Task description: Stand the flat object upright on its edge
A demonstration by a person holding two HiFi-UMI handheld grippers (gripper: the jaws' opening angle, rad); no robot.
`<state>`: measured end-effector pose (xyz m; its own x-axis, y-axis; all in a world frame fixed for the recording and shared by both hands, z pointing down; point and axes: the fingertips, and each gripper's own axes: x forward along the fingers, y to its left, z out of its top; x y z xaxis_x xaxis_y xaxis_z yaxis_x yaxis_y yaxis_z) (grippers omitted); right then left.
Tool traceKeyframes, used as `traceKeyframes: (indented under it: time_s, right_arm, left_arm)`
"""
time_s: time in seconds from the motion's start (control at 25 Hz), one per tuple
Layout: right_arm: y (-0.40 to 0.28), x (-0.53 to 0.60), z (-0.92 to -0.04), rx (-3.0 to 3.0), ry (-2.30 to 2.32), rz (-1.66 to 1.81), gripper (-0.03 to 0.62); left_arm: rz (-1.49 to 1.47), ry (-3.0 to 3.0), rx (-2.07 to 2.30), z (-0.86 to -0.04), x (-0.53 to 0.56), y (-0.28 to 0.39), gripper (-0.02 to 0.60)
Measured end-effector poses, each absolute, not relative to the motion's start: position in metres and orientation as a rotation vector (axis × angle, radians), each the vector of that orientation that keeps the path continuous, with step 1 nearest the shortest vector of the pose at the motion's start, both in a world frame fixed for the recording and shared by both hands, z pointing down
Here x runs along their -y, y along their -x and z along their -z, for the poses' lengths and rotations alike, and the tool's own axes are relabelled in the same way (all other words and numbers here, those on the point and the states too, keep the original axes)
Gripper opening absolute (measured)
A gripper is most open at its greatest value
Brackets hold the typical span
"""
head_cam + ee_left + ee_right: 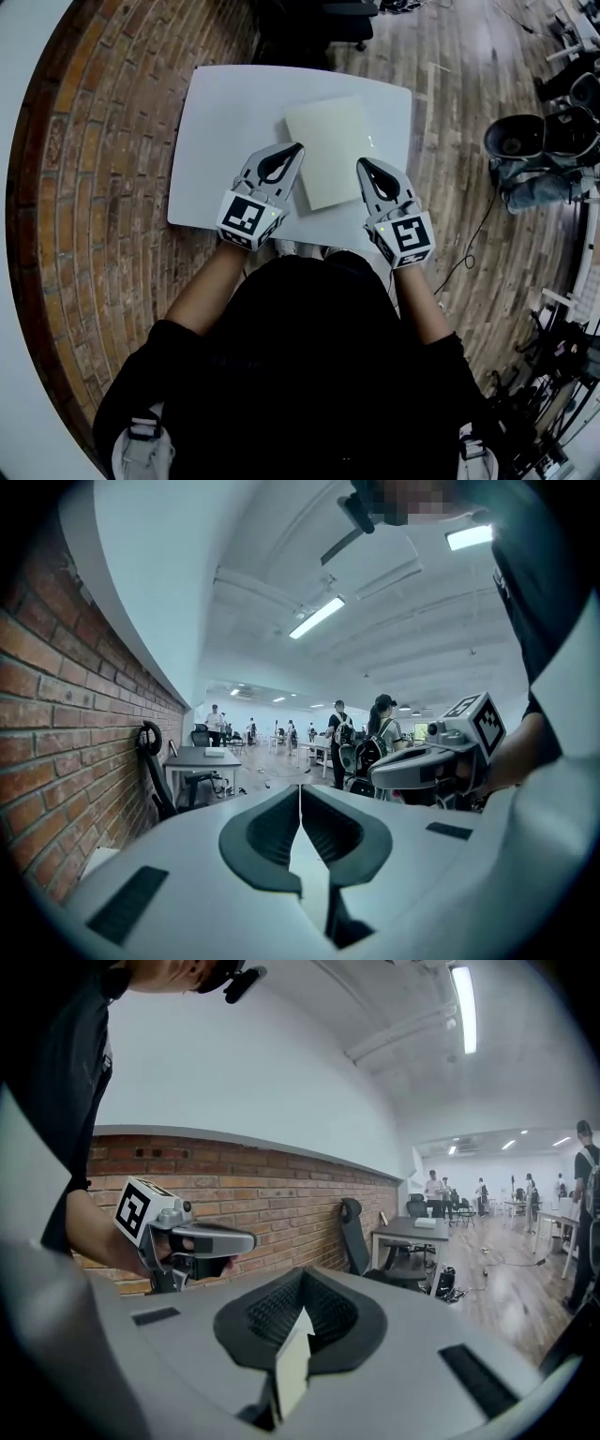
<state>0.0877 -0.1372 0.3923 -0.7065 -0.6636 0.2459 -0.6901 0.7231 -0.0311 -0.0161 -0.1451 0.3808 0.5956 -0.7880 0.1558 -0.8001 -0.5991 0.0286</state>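
A pale cream flat square panel [328, 150] lies on the white table [225, 131]. In the head view I cannot tell whether any edge is raised. My left gripper [298, 148] has its shut tip at the panel's left edge. My right gripper [360, 163] has its shut tip at the panel's right edge. In the left gripper view the jaws [300, 789] meet in a closed seam, and a pale sliver [309, 874] shows below it. Under the closed jaws in the right gripper view [302, 1274] a cream wedge of the panel [292, 1363] shows.
The table stands where brick paving [94, 187] meets a wood floor [450, 112]. A dark office chair [319, 23] is beyond the far edge. Speakers and gear [544, 141] with a cable lie on the right. People stand far off in the room [339, 738].
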Motion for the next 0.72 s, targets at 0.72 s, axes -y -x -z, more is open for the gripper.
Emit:
traceKeyframes:
  time_s: [0.72]
  right_arm:
    - [-0.091,0.211,-0.455,2.629,-0.87,-0.346,0.031]
  left_arm:
    - [-0.308,-2.444,1.473,-0.449,0.194,0.023,0.02]
